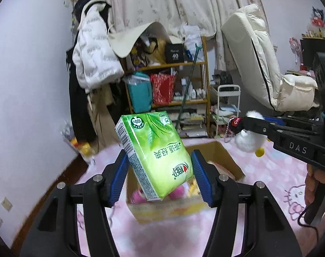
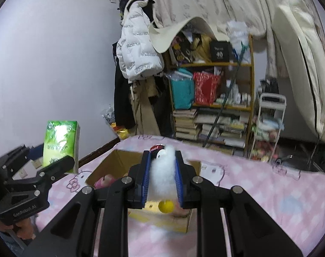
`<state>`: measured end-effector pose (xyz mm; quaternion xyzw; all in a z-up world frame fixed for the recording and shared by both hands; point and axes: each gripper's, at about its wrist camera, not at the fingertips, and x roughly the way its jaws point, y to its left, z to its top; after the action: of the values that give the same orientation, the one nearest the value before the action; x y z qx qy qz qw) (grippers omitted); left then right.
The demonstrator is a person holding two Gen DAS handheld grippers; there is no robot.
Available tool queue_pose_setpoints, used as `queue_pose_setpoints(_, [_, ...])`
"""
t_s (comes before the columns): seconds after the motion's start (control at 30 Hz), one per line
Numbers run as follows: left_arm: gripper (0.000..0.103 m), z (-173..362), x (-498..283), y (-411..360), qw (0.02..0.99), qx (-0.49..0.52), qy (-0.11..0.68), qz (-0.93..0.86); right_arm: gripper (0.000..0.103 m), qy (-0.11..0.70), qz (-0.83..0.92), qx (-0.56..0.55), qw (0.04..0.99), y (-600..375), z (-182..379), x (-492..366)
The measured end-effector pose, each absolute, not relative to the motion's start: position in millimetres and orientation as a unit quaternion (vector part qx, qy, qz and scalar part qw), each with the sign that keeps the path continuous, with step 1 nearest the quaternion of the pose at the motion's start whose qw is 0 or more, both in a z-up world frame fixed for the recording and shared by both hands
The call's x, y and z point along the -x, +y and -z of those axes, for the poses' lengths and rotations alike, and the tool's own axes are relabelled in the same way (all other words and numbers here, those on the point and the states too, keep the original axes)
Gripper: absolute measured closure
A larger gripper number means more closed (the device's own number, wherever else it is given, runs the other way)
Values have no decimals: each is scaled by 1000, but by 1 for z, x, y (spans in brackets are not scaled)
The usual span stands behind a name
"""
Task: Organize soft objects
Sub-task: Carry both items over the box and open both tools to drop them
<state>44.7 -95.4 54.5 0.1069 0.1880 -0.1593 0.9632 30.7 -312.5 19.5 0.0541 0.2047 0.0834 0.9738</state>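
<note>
Above the pink bedspread [image 2: 258,177], both claws carry something soft. The left gripper [image 1: 160,171] pinches a green tissue pack [image 1: 156,154] between its blue pads, the pack tilted and held in the air over the cardboard box [image 1: 224,154]. The right gripper [image 2: 162,177] is pressed tight on a white fluffy toy [image 2: 162,171] with a yellow ball foot and a small red tag, also held just over the box.

Judging by how things lie, the work is partly done: the open box already holds pink, rounded soft things and something yellow, though the blur makes them hard to name. What seems left is to lower these two pieces in and let go. No other loose soft objects show on the bedspread.

Around the bed stand a cluttered wooden shelf [image 2: 213,105] with books and bags, a white puffer jacket [image 2: 138,51] hanging by the wall, curtains, and a cream recliner [image 1: 267,70]. None of these blocks the box. The main hazard, as I judge it, is the two grippers crowding each other over one narrow opening.
</note>
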Motion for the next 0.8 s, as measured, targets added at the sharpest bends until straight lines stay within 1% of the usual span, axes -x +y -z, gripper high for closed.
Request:
queue_pose_setpoints(0.17, [45, -53, -66, -92, 967, -89, 182, 152, 81, 186, -77, -31, 979, -306, -22, -47])
queue_pose_setpoints(0.43, [44, -20, -92, -84, 967, -78, 198, 139, 81, 165, -82, -39, 982, -306, -3, -56])
queue_pose_setpoints(0.53, [44, -9, -103, -82, 964, -66, 216, 144, 81, 171, -93, -43, 980, -305, 6, -62])
queue_pose_setpoints(0.8, [45, 19, -128, -85, 955, -67, 249, 147, 81, 219, -108, -50, 968, -300, 41, -85])
